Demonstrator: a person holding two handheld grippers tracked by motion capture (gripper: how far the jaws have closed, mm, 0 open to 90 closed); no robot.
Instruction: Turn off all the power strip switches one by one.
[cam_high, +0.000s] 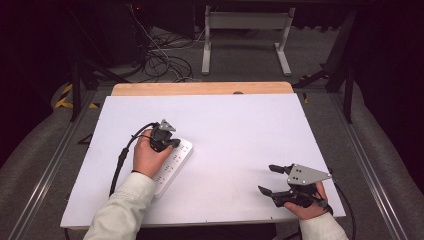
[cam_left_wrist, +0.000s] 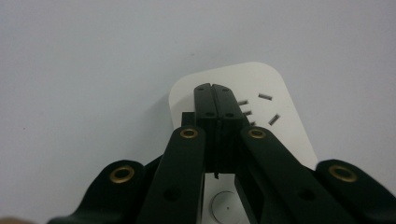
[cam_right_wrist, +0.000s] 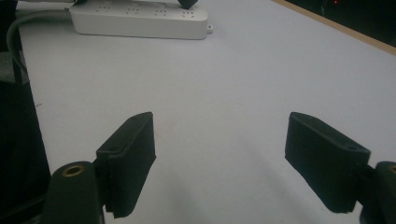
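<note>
We hold the left tool (cam_left_wrist: 215, 93), jaws together, over the power strip's (cam_high: 175, 162) far end; its long axis runs toward us. The right tool (cam_high: 272, 180), jaws apart, rests well right of it.

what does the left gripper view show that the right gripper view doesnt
Left gripper view alone: the left gripper with its jaws shut together, tips over the rounded end of the power strip, close enough to read the socket slots and a round button near the bottom edge.

Right gripper view alone: the right gripper with its jaws wide apart and nothing between them, plus the strip's long side and the wooden table edge far off.

Both: the white power strip lying on the white table top.
</note>
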